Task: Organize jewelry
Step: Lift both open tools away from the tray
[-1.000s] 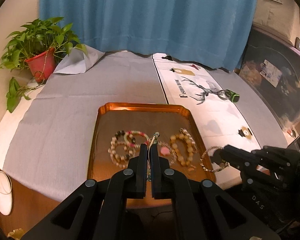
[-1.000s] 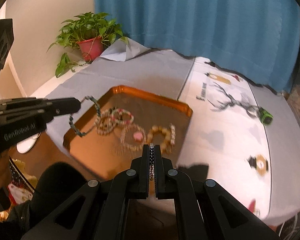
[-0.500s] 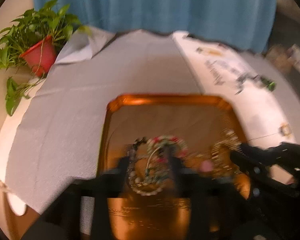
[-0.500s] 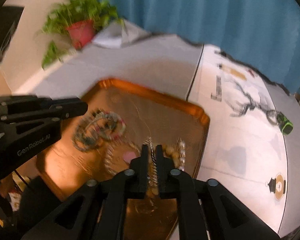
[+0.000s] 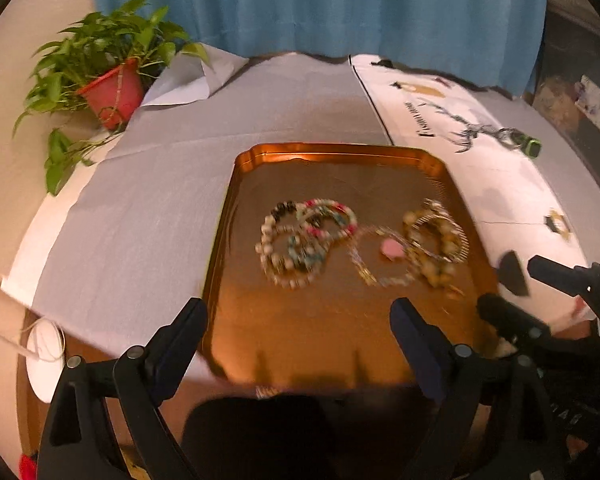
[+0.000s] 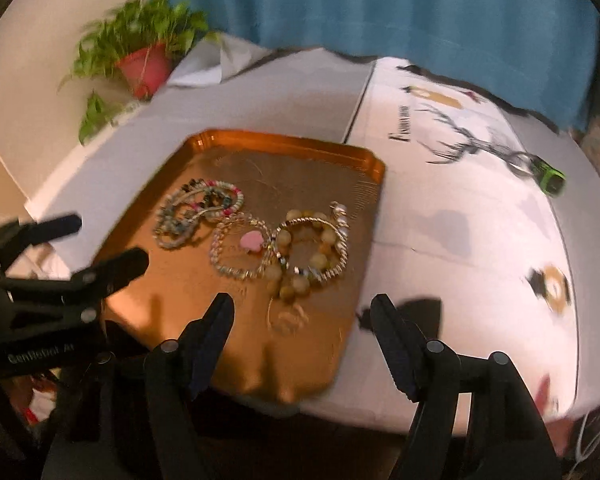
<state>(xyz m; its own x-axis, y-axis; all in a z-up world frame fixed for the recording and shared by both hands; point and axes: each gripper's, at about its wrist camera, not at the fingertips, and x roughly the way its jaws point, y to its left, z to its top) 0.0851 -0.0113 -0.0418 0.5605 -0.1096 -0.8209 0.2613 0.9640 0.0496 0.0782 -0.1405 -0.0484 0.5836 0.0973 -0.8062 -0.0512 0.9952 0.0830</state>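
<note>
A copper tray point(image 5: 340, 152) point(image 6: 284, 142) lies on the table with several bracelets in it. A pile of beaded bracelets point(image 5: 300, 240) point(image 6: 196, 212) lies on its left side. A thin chain with a pink heart point(image 5: 392, 248) point(image 6: 252, 240) lies in the middle. Amber bead and gold bracelets point(image 5: 436, 240) point(image 6: 312, 248) lie on the right. My left gripper point(image 5: 298, 320) is open and empty above the tray's near edge; it also shows in the right wrist view point(image 6: 76, 240). My right gripper point(image 6: 304, 312) is open and empty over the tray's near right corner.
A potted plant in a red pot point(image 5: 112, 88) point(image 6: 144, 64) stands at the back left. A white runner with a deer print point(image 5: 460, 136) point(image 6: 460, 140) lies right of the tray, with a small green object point(image 5: 530, 146) point(image 6: 550, 174) on it. A blue curtain hangs behind.
Both grippers were shut on bracelets a second ago; both have opened and the bracelets now lie in the tray. Both grippers have moved in over the tray's near edge.
</note>
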